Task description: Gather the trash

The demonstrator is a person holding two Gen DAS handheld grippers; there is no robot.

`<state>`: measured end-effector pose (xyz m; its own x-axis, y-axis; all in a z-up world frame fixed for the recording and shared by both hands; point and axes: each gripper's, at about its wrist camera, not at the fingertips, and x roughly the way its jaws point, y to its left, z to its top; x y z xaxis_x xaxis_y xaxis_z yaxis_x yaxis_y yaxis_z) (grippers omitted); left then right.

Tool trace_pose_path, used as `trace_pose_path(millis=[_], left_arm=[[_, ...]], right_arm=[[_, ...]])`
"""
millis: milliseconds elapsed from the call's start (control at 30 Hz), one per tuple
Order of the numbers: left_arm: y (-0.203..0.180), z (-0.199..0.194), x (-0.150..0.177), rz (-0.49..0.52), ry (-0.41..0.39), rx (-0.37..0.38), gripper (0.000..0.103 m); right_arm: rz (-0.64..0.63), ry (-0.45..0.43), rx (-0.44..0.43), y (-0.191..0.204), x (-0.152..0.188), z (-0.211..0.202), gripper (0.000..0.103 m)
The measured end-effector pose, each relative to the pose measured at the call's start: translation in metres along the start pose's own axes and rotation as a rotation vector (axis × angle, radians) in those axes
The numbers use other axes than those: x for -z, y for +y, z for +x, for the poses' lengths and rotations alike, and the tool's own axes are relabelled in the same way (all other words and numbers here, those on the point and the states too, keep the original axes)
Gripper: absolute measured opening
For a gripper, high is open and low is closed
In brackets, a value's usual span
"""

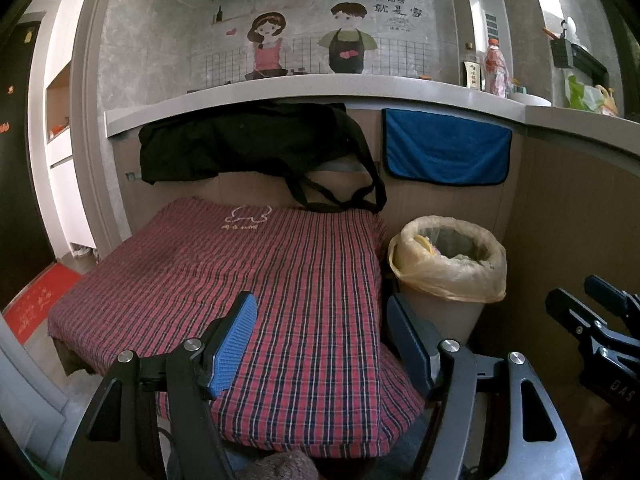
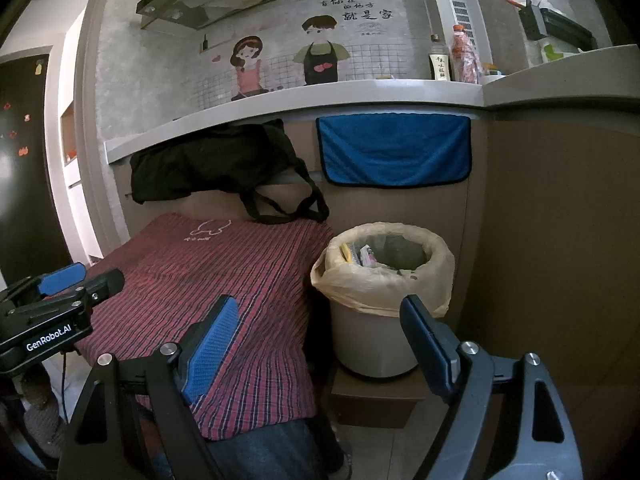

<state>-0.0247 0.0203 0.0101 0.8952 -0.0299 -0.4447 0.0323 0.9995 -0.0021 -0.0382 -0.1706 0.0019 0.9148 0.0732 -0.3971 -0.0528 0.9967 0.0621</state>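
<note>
A grey trash bin (image 1: 436,312) (image 2: 372,340) lined with a yellowish plastic bag (image 1: 448,272) (image 2: 432,284) stands on a low brown block, right of a surface draped in red plaid cloth (image 1: 248,272) (image 2: 224,280). Wrappers lie inside the bin (image 2: 360,256). My left gripper (image 1: 320,332) hovers open over the cloth's right part, nothing between its blue pads. My right gripper (image 2: 320,340) is open too, straddling the cloth's edge and the bin's left side, empty. Each gripper shows at the edge of the other's view: the right gripper (image 1: 596,316), the left gripper (image 2: 80,280).
A black bag (image 1: 248,144) (image 2: 216,160) and a blue towel (image 1: 448,148) (image 2: 396,148) hang from the grey counter edge behind. Bottles (image 1: 496,64) (image 2: 464,56) stand on the counter. A brown cabinet wall (image 2: 560,240) closes the right side. A red mat (image 1: 36,304) lies on the floor at left.
</note>
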Motion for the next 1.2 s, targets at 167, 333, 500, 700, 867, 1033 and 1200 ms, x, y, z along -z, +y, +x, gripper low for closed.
trace_pose_path(millis=[167, 333, 500, 700, 867, 1033, 1200], left_arm=[[0.001, 0.0004, -0.0001, 0.001, -0.001, 0.001, 0.068], [-0.0004, 0.0001, 0.0001, -0.001, 0.0, -0.001, 0.068], [-0.0004, 0.0001, 0.0, -0.001, -0.001, -0.001, 0.068], [0.0005, 0.0005, 0.0001, -0.003, -0.002, -0.001, 0.068], [0.0003, 0.0009, -0.0003, 0.0, -0.001, 0.002, 0.068], [-0.0011, 0.0009, 0.0003, -0.004, 0.003, 0.0, 0.068], [0.0002, 0.0036, -0.0009, -0.009, 0.002, -0.002, 0.068]], right_arm=[[0.001, -0.002, 0.002, 0.0004, -0.0002, -0.0006, 0.081], [0.001, -0.001, 0.001, 0.0003, 0.0003, -0.0008, 0.081], [0.0, -0.002, 0.002, 0.0005, 0.0005, -0.0011, 0.081], [0.001, -0.002, -0.001, 0.0002, 0.0005, -0.0007, 0.081], [0.001, -0.003, 0.003, 0.0013, 0.0009, -0.0014, 0.081], [0.002, -0.002, 0.003, 0.001, 0.0017, -0.002, 0.081], [0.0, 0.001, 0.001, 0.0012, 0.0024, -0.0019, 0.081]])
